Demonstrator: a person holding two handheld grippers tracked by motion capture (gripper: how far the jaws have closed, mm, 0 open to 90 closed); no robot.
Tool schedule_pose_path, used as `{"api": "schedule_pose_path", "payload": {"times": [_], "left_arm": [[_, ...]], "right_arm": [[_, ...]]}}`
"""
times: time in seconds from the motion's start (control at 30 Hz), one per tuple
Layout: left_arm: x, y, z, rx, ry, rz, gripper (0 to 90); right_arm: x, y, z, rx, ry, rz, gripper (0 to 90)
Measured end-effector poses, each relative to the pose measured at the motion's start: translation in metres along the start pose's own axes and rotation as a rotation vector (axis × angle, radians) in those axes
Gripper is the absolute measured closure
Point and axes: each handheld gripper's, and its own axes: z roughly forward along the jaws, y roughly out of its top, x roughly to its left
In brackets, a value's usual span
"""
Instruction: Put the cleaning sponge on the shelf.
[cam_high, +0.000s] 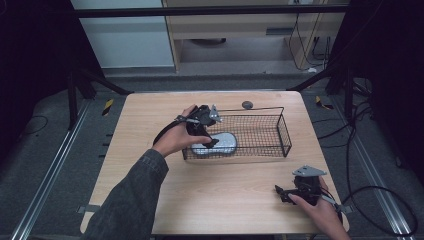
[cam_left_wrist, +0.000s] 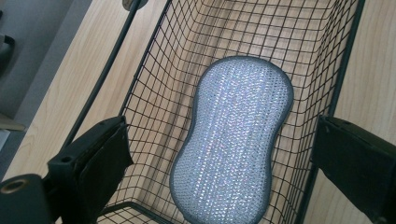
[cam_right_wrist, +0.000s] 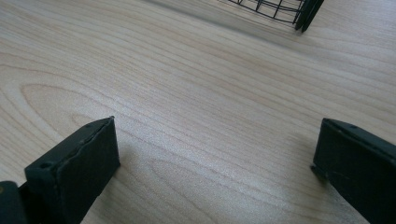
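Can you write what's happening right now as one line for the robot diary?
left claw: open, above silver scrubbing sponge | sponge: lying in wire basket | right claw: open, low over bare table

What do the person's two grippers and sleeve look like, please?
Both grippers are black. The left gripper has flat, blocky black jaws and a grey three-cornered plate on top, and so does the right gripper. A black cable trails from the right one. The left forearm wears a dark grey denim-like sleeve.
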Motion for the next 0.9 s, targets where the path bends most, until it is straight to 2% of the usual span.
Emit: {"api": "schedule_pose_path", "payload": {"times": [0.17, 0.33, 0.6, 0.73, 0.9], "left_arm": [[-0.003, 0.000, -0.002, -0.007, 0.008, -0.019, 3.9], [-0.014, -0.003, -0.003, -0.009, 0.013, -0.046, 4.2], [-0.026, -0.009, -0.010, -0.055, 0.037, -0.084, 3.7], [-0.034, -0.013, -0.011, -0.054, 0.010, -0.079, 3.7], [-0.043, -0.016, -0.015, -0.068, 0.021, -0.083, 3.7]], "right_arm": [[0.000, 0.000, 0.000, 0.000, 0.000, 0.000, 0.4], [0.000, 0.000, 0.000, -0.001, 0.000, -0.003, 0.4], [0.000, 0.000, 0.000, -0.002, -0.003, 0.002, 0.3], [0.000, 0.000, 0.000, -0.002, -0.003, 0.002, 0.3], [0.000, 0.000, 0.000, -0.002, -0.003, 0.002, 0.3]]}}
